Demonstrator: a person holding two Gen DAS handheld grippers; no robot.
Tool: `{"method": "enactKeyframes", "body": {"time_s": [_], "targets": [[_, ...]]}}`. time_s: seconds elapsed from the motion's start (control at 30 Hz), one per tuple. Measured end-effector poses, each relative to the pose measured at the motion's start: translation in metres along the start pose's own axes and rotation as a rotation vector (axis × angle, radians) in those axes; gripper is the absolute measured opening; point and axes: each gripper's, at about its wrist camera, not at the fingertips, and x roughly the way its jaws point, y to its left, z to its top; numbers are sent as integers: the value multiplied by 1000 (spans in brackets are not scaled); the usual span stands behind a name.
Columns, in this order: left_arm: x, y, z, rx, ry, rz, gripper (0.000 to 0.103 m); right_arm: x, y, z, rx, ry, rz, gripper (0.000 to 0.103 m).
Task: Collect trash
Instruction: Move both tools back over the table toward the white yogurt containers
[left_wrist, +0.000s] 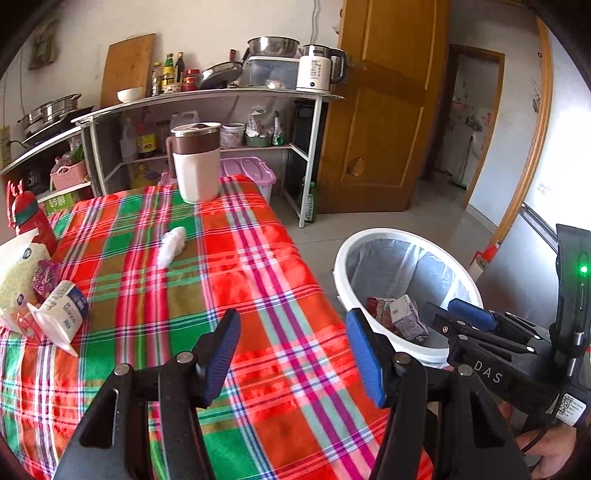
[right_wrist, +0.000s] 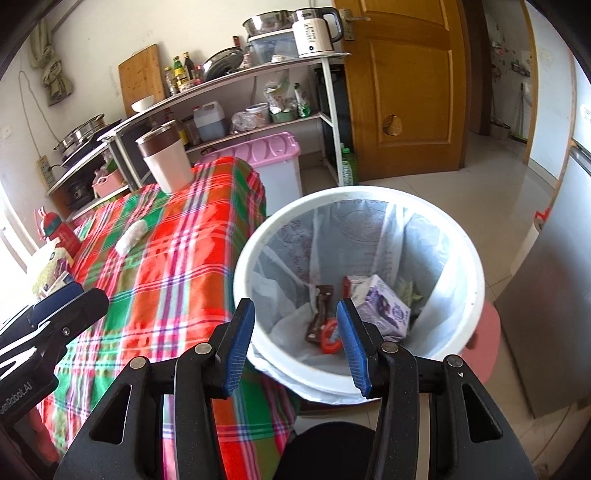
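A white trash bin (right_wrist: 476, 295) with a clear liner stands beside the table; it also shows in the left wrist view (left_wrist: 341, 258). Inside lie a purple carton (right_wrist: 388, 306), a brown wrapper (right_wrist: 320, 314) and a red wrapper (right_wrist: 328, 338). A crumpled white tissue (left_wrist: 170, 245) lies on the plaid tablecloth (left_wrist: 258, 280), also in the right wrist view (right_wrist: 131, 236). My left gripper (left_wrist: 291, 360) is open and empty over the table's near part. My right gripper (right_wrist: 295, 347) is open and empty above the bin's near rim.
A white and brown jug (left_wrist: 195, 162) stands at the table's far end. A red bottle (left_wrist: 31, 218), a tissue pack (left_wrist: 18, 280) and a white milk pouch (left_wrist: 61, 314) sit at the table's left edge. Shelves with kitchenware and a pink-lidded box (right_wrist: 269, 166) stand behind.
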Motion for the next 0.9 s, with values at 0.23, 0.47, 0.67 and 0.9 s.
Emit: {"method": "enactKeyframes", "body": {"time_s": [0.23, 0.47, 0.67, 0.9], "targets": [[-10, 27, -6, -38, -12, 45, 61, 3, 31, -1, -48, 2, 40, 48], [-19, 58, -12, -88, -16, 91, 61, 10, 65, -1, -87, 2, 76, 48], [-25, 85, -15, -123, -26, 133, 62, 18, 92, 0, -123, 7, 112, 48], [-32, 124, -23, -193, -24, 187, 62, 31, 126, -1, -166, 24, 167, 49]]}}
